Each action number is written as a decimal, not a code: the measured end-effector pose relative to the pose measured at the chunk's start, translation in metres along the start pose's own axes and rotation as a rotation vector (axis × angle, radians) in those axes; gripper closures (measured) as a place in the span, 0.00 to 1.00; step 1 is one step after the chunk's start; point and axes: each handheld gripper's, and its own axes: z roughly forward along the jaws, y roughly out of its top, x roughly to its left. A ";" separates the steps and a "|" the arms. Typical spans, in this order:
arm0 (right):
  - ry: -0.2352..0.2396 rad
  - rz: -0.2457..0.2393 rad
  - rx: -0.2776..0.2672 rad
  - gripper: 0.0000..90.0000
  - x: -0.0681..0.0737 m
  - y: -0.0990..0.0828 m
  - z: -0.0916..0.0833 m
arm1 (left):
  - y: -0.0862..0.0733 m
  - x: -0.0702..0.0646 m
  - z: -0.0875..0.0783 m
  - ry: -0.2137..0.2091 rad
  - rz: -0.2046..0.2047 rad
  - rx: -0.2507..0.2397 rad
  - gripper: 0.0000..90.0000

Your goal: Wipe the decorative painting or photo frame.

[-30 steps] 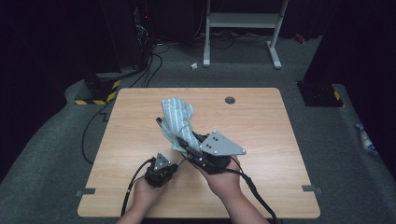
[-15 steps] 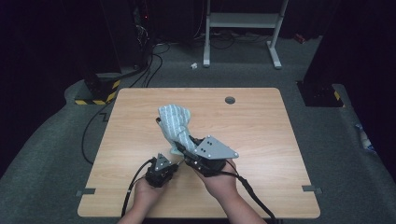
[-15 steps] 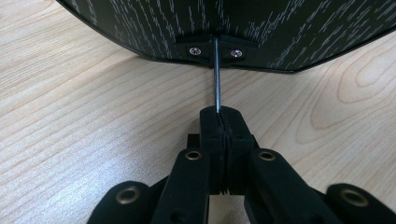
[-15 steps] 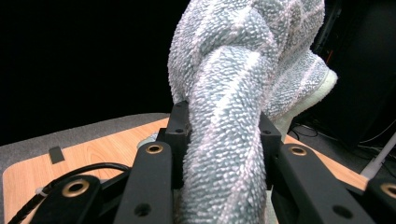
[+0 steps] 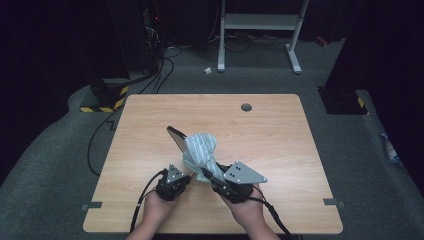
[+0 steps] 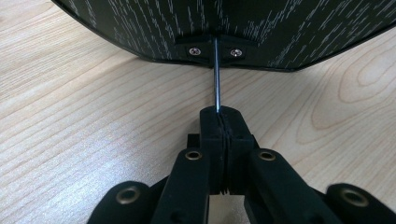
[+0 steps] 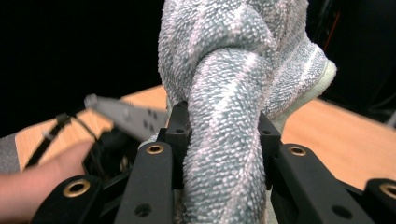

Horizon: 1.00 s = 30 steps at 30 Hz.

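Two hands come in over the near edge of the pale wood-grain bench (image 5: 280, 130), each holding a black two-jaw tool. The left tool (image 5: 186, 176) lies low, almost flat on the bench, aimed right and slightly away. In the left gripper view its jaws are pressed tight together on a thin metal wire rod (image 6: 216, 74), which runs straight ahead into a small screwed bracket at the bottom edge of a dark panel with a pale wood-grain print (image 6: 233, 23).

The right tool (image 5: 207, 174), with its grey three-cornered plate (image 5: 243, 173) on top, sits just beside the left one, tilted up and pointing away and to the left. Its jaws are clamped on a twisted grey-and-white striped terry towel (image 7: 229, 140); in the right gripper view the cloth fills the gap between the pads and is knotted just above them.

Compared with a second ago, the right hand has sunk toward the bench and the towel bundle has come down with it; the left hand has kept its place.

Beyond the tools, the towel (image 5: 201, 149) rises from the right tool's jaws, its long axis slanting up and away. The dark panel (image 5: 176, 135) shows at the towel's far left, a corner pointing toward the bench's far-left side.
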 end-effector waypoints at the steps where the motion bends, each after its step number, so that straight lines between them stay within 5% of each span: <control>1: -0.001 0.003 0.006 0.75 -0.001 -0.004 -0.001 | 0.000 0.000 0.000 0.000 0.000 0.000 0.99; 7: -0.003 0.029 0.027 0.76 -0.005 -0.019 -0.012 | 0.000 -0.001 0.000 0.007 0.002 0.001 0.99; 13: 0.005 -0.013 -0.057 0.76 -0.002 0.022 -0.008 | 0.000 -0.003 0.000 0.010 0.006 0.000 0.99; 20: 0.006 -0.040 -0.085 0.76 -0.004 0.060 0.014 | 0.000 -0.001 0.000 0.004 0.002 0.000 0.99; 30: 0.003 0.003 -0.034 0.76 -0.010 0.020 0.004 | 0.000 -0.002 0.000 0.010 0.008 -0.002 0.99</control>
